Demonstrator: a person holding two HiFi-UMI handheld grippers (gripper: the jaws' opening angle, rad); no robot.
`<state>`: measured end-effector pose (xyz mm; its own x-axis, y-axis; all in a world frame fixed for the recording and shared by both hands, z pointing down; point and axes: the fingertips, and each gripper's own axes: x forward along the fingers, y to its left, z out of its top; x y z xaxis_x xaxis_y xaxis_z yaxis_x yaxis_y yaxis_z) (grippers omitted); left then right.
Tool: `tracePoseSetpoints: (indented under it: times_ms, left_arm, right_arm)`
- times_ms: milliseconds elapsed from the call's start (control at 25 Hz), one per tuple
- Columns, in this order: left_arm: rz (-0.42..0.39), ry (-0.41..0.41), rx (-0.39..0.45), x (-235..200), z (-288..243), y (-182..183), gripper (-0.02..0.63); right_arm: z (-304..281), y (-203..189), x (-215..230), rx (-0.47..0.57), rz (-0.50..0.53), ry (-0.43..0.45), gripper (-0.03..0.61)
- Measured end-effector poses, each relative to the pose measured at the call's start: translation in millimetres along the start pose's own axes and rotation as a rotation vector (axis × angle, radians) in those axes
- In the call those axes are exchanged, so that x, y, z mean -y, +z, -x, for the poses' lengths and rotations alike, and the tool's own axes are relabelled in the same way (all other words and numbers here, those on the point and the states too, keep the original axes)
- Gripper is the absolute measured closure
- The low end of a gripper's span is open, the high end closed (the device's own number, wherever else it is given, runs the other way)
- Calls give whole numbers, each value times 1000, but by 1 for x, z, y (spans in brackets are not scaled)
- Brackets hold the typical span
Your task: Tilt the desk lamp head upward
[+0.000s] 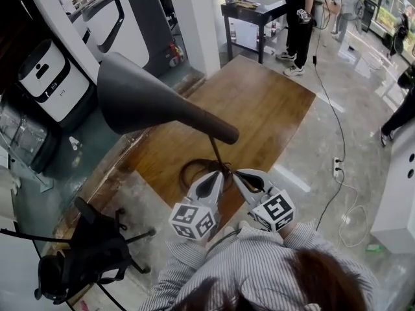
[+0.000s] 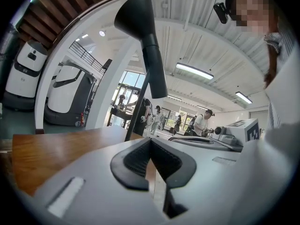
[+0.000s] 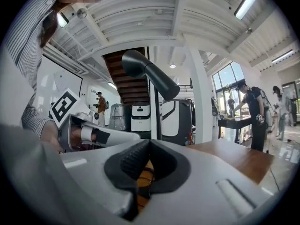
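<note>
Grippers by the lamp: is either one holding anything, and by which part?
Nothing is held. The left gripper and right gripper are both shut with nothing between their jaws.

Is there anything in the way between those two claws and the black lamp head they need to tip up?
Nothing visible. The left gripper and right gripper sit shut and empty low by the lamp's stem, and only open air separates them from the lamp head above.
</note>
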<state>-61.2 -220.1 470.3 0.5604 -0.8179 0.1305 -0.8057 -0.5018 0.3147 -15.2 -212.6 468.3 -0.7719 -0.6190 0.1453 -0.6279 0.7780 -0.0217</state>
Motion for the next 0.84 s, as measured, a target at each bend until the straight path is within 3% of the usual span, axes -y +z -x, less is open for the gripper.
tracePoseSetpoints:
  times_ms: [840]
  left_arm:
    - [2, 18, -8, 6, 8, -5, 609]
  right_arm:
    - [0, -4, -10, -39, 13, 8, 577]
